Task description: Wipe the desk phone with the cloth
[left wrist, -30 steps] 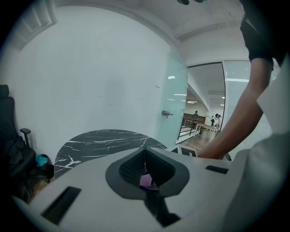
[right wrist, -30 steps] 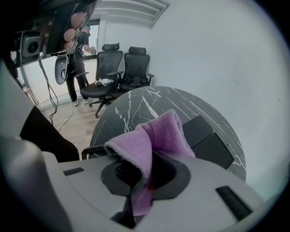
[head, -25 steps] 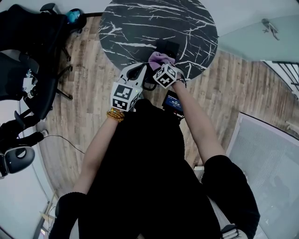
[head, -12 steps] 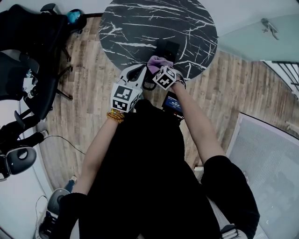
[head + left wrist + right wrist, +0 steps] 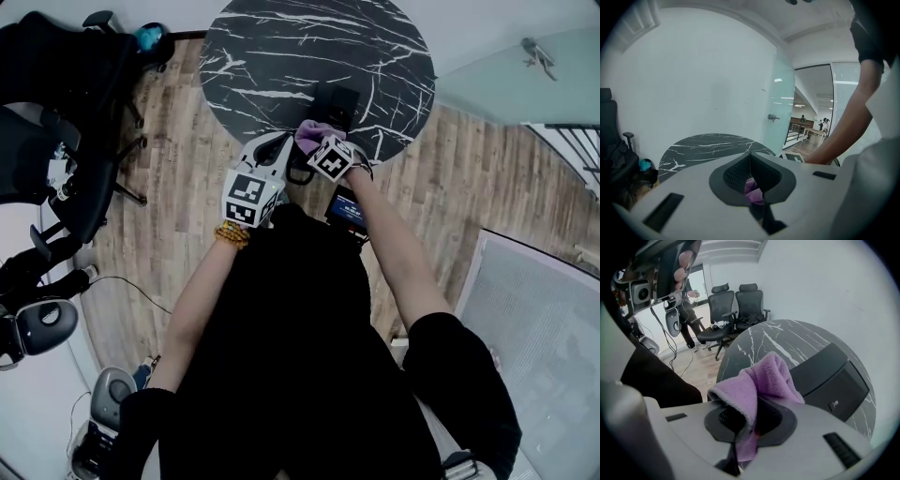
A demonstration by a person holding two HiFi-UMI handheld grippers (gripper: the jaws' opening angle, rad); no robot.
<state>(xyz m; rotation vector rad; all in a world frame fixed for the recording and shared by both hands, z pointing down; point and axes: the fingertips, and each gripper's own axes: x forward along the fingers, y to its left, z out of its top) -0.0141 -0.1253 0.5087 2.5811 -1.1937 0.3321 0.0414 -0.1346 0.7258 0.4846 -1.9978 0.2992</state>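
Even, bright indoor light; soft shadows; strong fisheye warp, dark vignette corners; near gripper bodies slightly blurred.

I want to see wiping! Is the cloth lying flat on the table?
No, the cloth is pinched in the right gripper, bunched up near the phone.

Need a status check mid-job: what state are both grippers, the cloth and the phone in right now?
Left gripper: jaws together at the tips; a sliver of purple shows through their gap.
Right gripper: shut on the cloth.
Cloth: bunched, draped over the right jaws.
Desk phone: lying on the table; contact with the cloth unclear.
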